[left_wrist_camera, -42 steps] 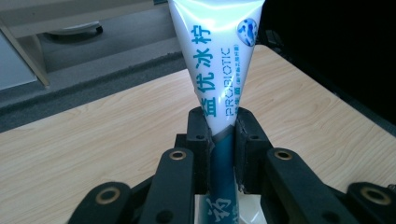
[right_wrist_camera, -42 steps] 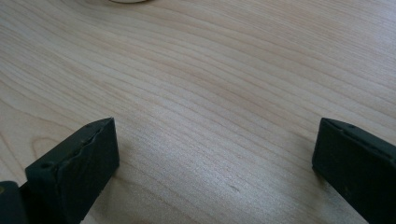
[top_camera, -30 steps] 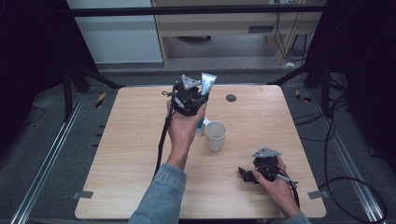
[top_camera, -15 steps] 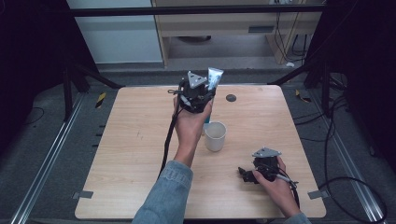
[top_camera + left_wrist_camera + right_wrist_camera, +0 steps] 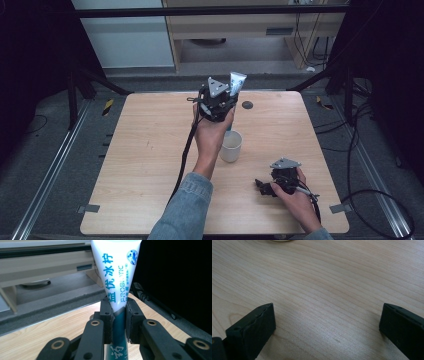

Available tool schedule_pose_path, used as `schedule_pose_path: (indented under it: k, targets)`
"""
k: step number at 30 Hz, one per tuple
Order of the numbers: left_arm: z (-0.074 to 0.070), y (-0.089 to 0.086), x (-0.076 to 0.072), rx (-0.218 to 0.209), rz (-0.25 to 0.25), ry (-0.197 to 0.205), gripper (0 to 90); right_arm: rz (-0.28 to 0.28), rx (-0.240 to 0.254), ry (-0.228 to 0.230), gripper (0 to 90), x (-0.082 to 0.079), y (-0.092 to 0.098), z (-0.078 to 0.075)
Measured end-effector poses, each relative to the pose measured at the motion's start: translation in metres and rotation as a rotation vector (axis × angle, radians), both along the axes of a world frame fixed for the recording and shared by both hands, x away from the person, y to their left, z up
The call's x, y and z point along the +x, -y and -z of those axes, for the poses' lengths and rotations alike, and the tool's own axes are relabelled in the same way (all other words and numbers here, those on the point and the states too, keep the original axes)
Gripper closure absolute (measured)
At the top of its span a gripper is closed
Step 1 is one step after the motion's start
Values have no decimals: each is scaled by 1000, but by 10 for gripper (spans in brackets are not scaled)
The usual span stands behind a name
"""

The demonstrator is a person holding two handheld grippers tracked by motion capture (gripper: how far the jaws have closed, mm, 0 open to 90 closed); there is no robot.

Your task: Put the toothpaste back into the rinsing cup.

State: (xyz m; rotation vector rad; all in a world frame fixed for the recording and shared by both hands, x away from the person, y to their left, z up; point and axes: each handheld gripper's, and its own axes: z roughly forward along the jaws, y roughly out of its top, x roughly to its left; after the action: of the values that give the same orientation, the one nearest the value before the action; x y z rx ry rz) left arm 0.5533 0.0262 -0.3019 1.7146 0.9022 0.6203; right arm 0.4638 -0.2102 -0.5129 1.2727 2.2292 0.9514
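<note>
The white plastic toothpaste tube with a teal lower part [image 5: 117, 277] bears blue Chinese characters down its length, readable as 益优冰柠, beside the grey Latin word PROBIOTIC, partly worn; a round blue emblem sits near its flat crimped end, and one white character shows on the teal part below the jaws. In the left gripper view the tube's long axis runs straight along the jaws, the wide crimped end pointing up and away and the teal end pointing down toward the hand.

The left gripper [image 5: 218, 97] has its black jaws closed narrow on the tube, both pads pressed against it where white meets teal. In the high view the tube [image 5: 237, 82] sticks out above the gripper, tilted slightly to the right, held in the air over the far middle of the pale wooden bench [image 5: 145, 150], above and beyond the small white paper cup [image 5: 231, 146] that stands upright on the wood. A small dark round disc [image 5: 247, 105] lies on the bench just right of the held tube.

The right gripper [image 5: 277, 181] rests low on the bench near its right front corner, well apart from the cup; its jaws stand wide with only bare wood grain between them, as the right gripper view [image 5: 327, 322] shows.

Against the frame a second ago, the left hand [image 5: 212, 132] has carried the tube slightly farther from the person and a little to the right, while the cup and the right gripper lie as they did.
</note>
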Motion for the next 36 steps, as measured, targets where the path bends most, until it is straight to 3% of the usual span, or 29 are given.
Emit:
schedule_pose_path:
  k: [12,16,20,36]
  targets:
    - [14,4,0,-12,20,35,780,0,0,0,8,0,0,0]
    - [24,4,4,-28,24,21,780,0,1,-1,8,0,0,0]
    - [35,9,7,-7,48,17,780,2,1,-4,8,0,0,0]
    - [69,4,12,-47,36,-25,779,-5,-6,3,9,0,0,0]
